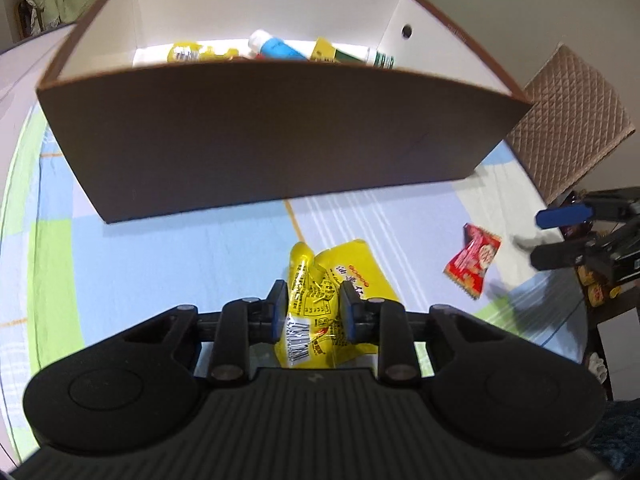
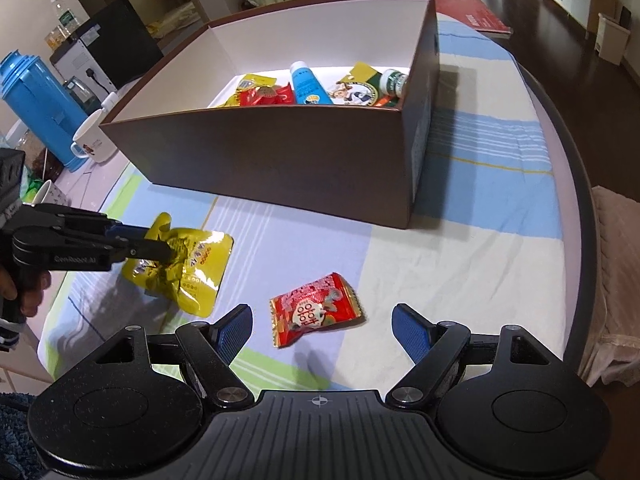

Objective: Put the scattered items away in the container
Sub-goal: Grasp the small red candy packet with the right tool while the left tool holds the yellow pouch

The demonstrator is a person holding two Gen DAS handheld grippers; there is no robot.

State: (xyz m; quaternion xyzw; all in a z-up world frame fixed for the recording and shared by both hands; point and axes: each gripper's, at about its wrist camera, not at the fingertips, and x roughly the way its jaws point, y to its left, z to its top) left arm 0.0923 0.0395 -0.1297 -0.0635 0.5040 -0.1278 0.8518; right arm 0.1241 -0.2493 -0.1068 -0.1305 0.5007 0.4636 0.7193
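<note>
Left wrist view: the left gripper (image 1: pixel 313 308) is clenched on a crinkled yellow foil sachet (image 1: pixel 320 300) lying on the striped tablecloth (image 1: pixel 200 248), with the brown cardboard box (image 1: pixel 272 132) straight ahead. Lifting it over the near wall likely comes next.

Right wrist view: the right gripper (image 2: pixel 322 326) stands spread and empty, a red snack packet (image 2: pixel 316 312) just ahead between its fingers, ready for closing on.

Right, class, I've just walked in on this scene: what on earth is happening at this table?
A person with a claw in each hand is tidying snacks into a brown box. The left claw is shut on a yellow packet lying on the tablecloth in front of the box. The right claw is open, just short of a red packet. Several items already lie in the box.
</note>
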